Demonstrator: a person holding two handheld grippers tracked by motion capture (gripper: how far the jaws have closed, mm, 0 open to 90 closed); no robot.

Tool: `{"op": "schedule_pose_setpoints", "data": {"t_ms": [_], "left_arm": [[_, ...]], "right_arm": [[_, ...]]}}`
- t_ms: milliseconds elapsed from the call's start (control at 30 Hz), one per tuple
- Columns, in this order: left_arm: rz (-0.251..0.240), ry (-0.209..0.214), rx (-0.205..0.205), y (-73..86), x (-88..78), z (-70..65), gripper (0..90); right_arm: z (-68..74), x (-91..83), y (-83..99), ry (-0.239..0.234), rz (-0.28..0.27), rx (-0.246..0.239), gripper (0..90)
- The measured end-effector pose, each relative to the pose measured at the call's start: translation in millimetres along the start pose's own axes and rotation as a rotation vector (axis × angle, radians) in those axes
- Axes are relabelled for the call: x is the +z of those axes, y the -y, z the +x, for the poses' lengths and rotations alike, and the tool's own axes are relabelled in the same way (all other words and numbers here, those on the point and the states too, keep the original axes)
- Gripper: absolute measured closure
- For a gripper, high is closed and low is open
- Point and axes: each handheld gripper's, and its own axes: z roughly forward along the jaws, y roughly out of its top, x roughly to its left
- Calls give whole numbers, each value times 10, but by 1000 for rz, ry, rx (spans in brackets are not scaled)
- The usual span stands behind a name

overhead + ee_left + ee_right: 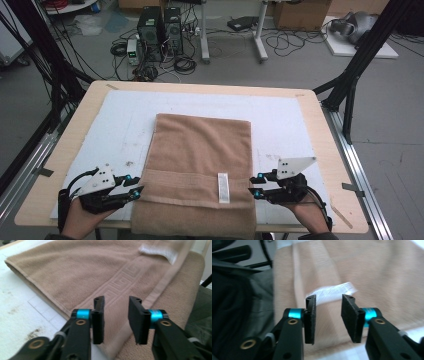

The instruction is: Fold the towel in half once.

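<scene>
A tan towel (200, 155) lies folded on the white mat (125, 115), its near end hanging over the table's front edge. A white label (223, 187) sits on its near band. My left gripper (136, 186) hovers at the towel's left edge near the front, open with nothing between its pads. At the right edge, my right gripper (254, 186) is also open and empty. In the left gripper view the gripper (117, 300) points across the towel (75, 272) toward the label (160, 251). The right gripper (328, 298) faces the towel (374, 272) and the blurred label (342, 288).
The wooden table (320, 125) carries the mat. Black frame posts (350, 80) stand at both back corners. Computer towers (160, 32), cables and boxes are on the floor behind. The person's dark clothing (237, 302) is close behind the towel's hanging end.
</scene>
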Motion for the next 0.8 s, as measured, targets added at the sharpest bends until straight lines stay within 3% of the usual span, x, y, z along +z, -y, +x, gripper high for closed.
{"op": "schedule_pose_setpoints", "data": {"t_ms": [100,167,300,367,433,467,533,567,600,667,733,800], "left_arm": [[-1,-42,5,-56,138,127,555],[2,-49,-16,-61,255,263,531],[6,-110,-60,-100,505,540,509],[11,-139,-93,-145,633,685,508],[-11,-147,-176,-182,761,836,532],[-14,-166,-189,-197,825,904,548],[18,-182,-243,-221,968,1042,553],[42,-200,-256,-229,1031,1100,551],[34,-227,-271,-225,1081,1136,538],[43,-230,-310,-208,1161,1227,532],[75,-256,-322,-195,1250,1283,511],[109,-251,-345,-165,1334,1314,511]], "right_arm": [[-159,29,-6,81,7,21,544],[-308,75,-22,118,-3,48,513],[-659,224,-86,198,31,81,485],[-844,310,-134,249,48,102,476],[-1034,391,-182,286,57,135,467],[-1117,431,-205,302,53,154,460],[-1257,532,-254,331,74,205,447],[-1306,592,-277,345,90,214,448],[-1343,659,-296,354,125,201,446],[-1410,762,-297,381,168,174,445],[-1506,830,-237,383,184,202,443],[-1591,885,-155,389,206,231,437]]}}
